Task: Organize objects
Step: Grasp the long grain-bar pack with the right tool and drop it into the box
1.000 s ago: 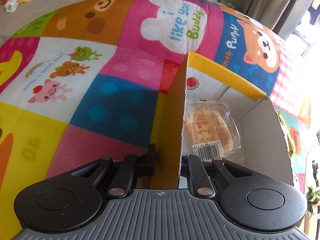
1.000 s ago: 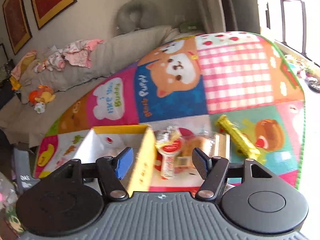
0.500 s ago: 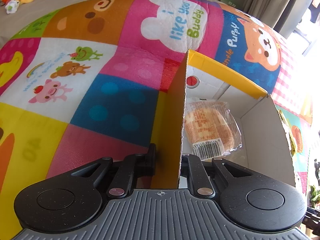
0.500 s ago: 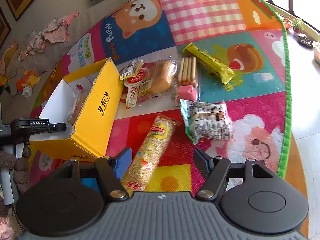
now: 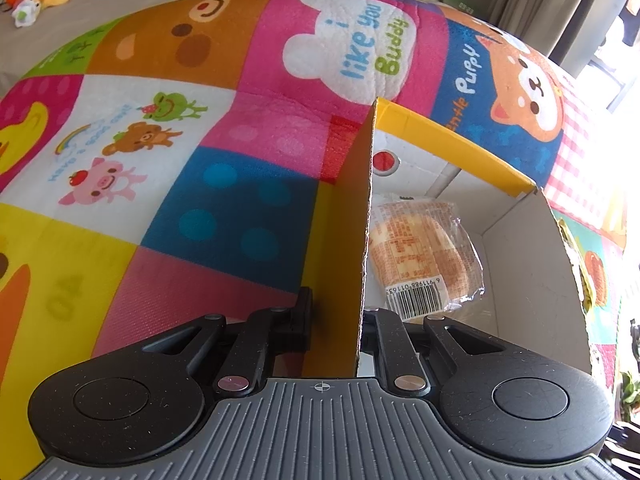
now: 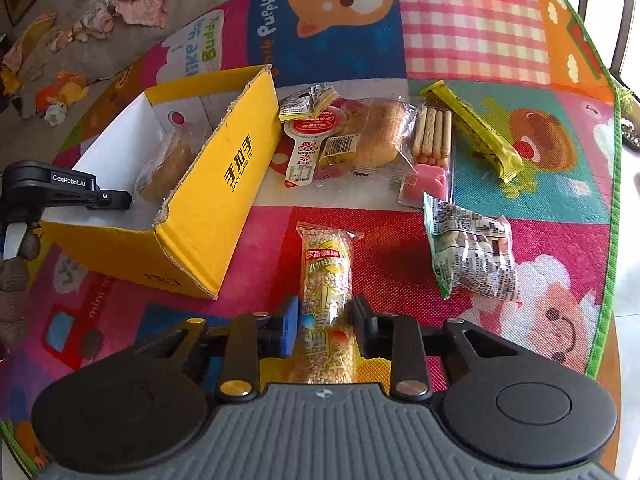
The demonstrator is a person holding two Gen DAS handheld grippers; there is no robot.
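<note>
A yellow cardboard box [image 6: 224, 184] lies open on the play mat. My left gripper [image 5: 336, 308] is shut on the box's near side wall [image 5: 348, 240], one finger inside and one outside. A wrapped bun [image 5: 424, 256] lies inside the box. In the right wrist view a long clear roll of puffed rice [image 6: 326, 272] lies on the mat, pointing away from me. My right gripper [image 6: 325, 320] is closing, and its pads press on both sides of the roll's near end.
Beyond the roll lie a wrapped bread bun [image 6: 372, 136], a red-and-white jelly cup [image 6: 308, 148], biscuit sticks [image 6: 430, 140], a yellow bar [image 6: 472, 132] and a green-white snack bag [image 6: 472, 256]. The mat's green edge [image 6: 608, 240] runs along the right. Plush toys [image 6: 60, 92] lie at far left.
My right gripper has come down toward the mat and closed from wide open onto the puffed rice roll. The left gripper and the box have not moved.
</note>
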